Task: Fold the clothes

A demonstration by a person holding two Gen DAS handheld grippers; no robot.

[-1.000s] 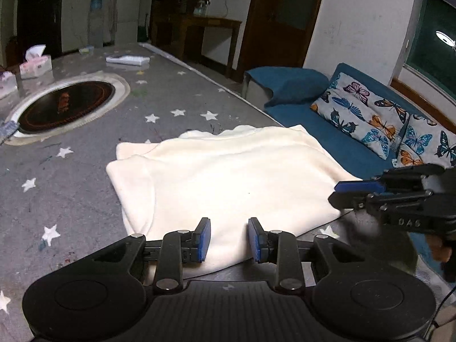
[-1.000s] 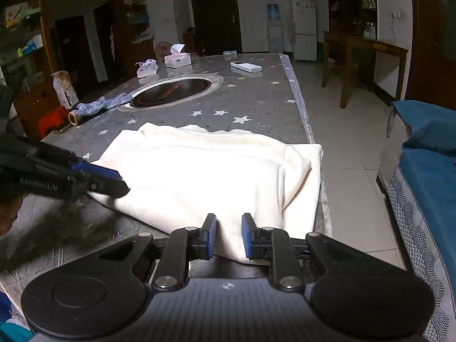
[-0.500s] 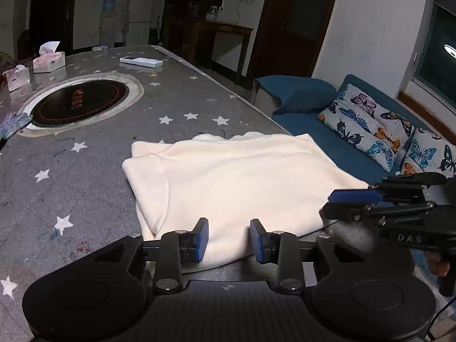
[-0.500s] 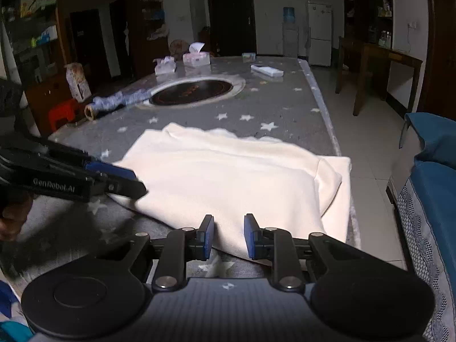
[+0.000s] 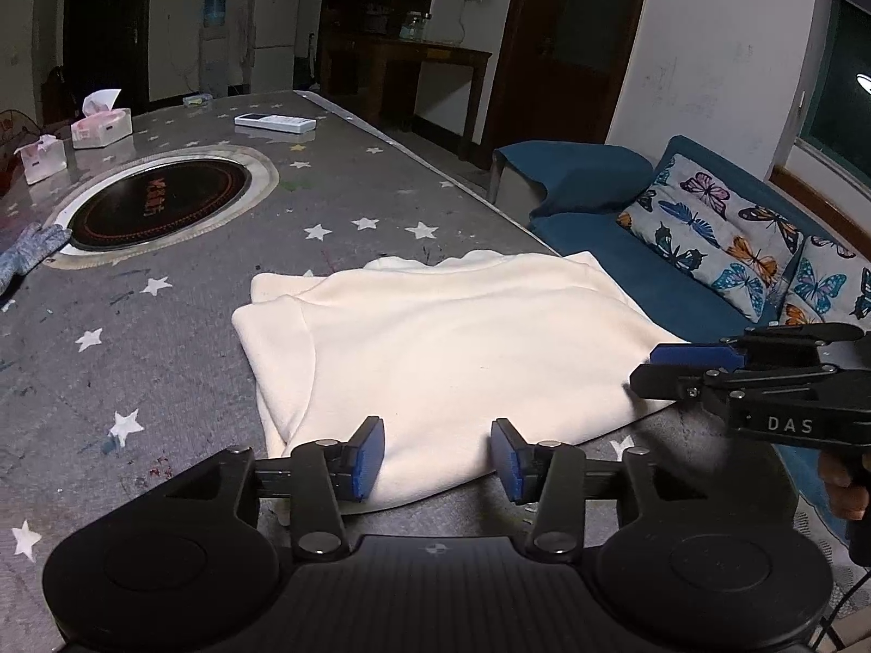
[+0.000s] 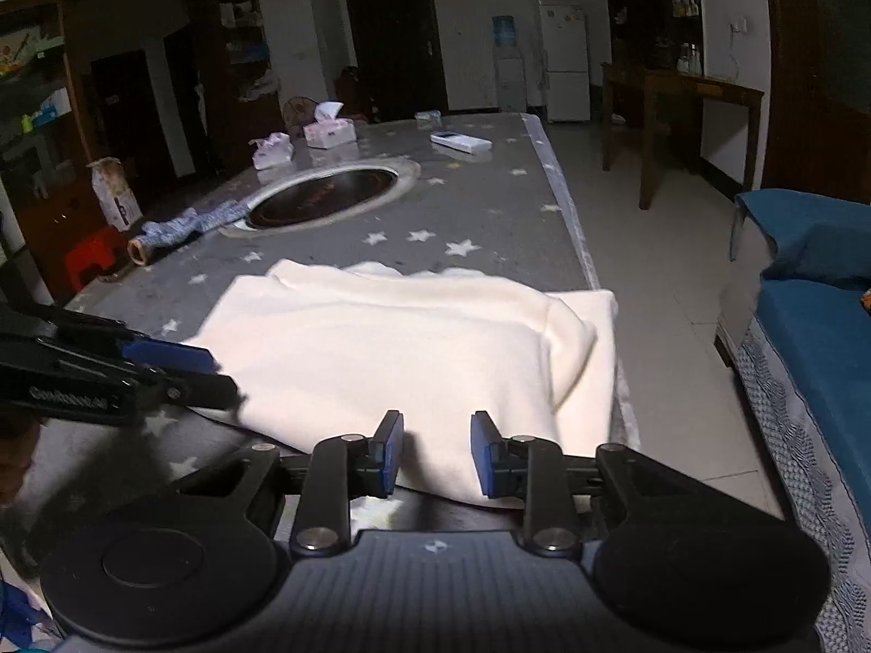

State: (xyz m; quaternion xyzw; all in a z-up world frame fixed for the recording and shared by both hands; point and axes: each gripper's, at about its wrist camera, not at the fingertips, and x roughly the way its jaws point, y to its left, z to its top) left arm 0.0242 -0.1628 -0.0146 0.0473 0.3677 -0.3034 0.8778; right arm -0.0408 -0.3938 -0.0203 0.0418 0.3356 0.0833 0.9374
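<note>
your left tongs (image 5: 437,457) and right tongs (image 6: 436,453) (both just been opening, gripping nothing) frame the near hem of the folded cream fleece garment (image 5: 435,343) on the star-patterned grey worktop (image 5: 179,337).

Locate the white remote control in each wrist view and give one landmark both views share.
Left wrist view: the white remote control lies at the table's far end, upper left of centre.
Right wrist view: the remote lies far, just right of centre.
Shared landmark: the round black cooktop in the table, nearer than the remote.
</note>
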